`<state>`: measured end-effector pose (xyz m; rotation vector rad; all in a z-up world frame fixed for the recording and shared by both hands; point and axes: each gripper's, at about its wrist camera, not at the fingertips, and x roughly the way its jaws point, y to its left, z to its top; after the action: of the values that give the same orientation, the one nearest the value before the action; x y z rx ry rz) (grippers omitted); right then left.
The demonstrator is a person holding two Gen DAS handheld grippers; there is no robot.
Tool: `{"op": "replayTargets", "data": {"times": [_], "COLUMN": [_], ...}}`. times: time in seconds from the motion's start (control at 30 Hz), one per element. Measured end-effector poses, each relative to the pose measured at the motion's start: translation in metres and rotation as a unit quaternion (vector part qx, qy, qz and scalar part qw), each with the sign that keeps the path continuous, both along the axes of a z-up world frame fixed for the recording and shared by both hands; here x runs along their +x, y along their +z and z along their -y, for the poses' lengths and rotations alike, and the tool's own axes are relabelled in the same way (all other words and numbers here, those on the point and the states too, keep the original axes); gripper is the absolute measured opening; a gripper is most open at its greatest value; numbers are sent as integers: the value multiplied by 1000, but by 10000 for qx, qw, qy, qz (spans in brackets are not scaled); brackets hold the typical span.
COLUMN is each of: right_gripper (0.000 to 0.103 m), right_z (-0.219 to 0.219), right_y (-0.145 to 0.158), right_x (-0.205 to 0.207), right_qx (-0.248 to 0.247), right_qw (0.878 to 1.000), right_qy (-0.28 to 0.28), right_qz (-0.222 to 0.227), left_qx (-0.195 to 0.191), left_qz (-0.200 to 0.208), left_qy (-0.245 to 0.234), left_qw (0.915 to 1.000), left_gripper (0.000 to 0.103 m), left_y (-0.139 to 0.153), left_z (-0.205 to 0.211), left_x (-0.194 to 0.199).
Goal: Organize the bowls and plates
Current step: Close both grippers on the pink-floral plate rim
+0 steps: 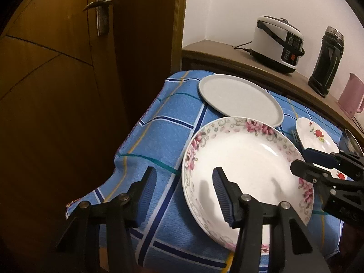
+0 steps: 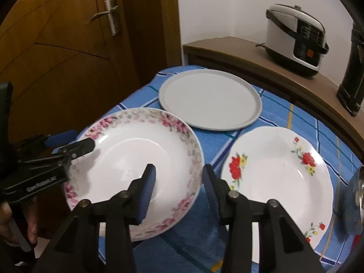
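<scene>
Closest up in the left wrist view is the left gripper [image 1: 184, 177], its two black fingers with blue ribbed pads spread either side of the near-left rim of the pink-flowered bowl [image 1: 245, 168]; one pad hangs over the white inside, the other over the blue checked tablecloth [image 1: 157, 134], and neither pad presses the rim, so it's open around the edge, not gripping. The bowl sits on the cloth, and just behind it, rims nearly touching, lies the flat grey plate [image 1: 238, 96]. The right gripper [image 1: 318, 161] comes in from the right edge over the bowl's far rim, in front of the red-flowered plate [image 1: 312, 134]. Back on the wooden counter [image 1: 216, 50] stand a white rice cooker [image 1: 277, 43], a dark bottle [image 1: 326, 59] and a pink jug [image 1: 351, 95], with a wooden door [image 1: 56, 68] on the left. Over in the right wrist view, the right gripper [image 2: 179, 177] straddles the bowl's [image 2: 127, 159] right rim, one pad inside and one outside above the cloth [image 2: 216, 141], also with a gap, so it's open. The red-flowered plate [image 2: 277, 177] lies just right of it, the grey plate [image 2: 210, 97] behind. The left gripper [image 2: 75, 143] sits at the bowl's left rim, a hand [image 2: 6, 223] below it.
</scene>
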<state>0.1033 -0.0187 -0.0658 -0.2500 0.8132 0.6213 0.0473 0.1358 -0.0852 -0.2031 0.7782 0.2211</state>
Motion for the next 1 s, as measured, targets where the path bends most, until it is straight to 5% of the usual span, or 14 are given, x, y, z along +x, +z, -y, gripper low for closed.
{"op": "replayTargets", "data": {"times": [0.27,0.53,1.0], "right_gripper": [39,20,17], "right_z": [-4,2,4], "right_y": [-10,-11,-13], "right_x": [3,7,11], "right_qx": [-180,-187,4], "right_qw": [9997,9997,9993], "right_qy": [16,-6,29], "right_qz": [-159,-177,-362], "left_qx": [-137,-309,-225], "left_qz": [-61,-102,-64], "left_qy": [-53,-211,45], "left_qw": [9999,9992,9997], "left_gripper": [51,24,24], "left_y": [-7,-13,-12], "left_z": [-2,0,6], "left_x": [1,6,5]}}
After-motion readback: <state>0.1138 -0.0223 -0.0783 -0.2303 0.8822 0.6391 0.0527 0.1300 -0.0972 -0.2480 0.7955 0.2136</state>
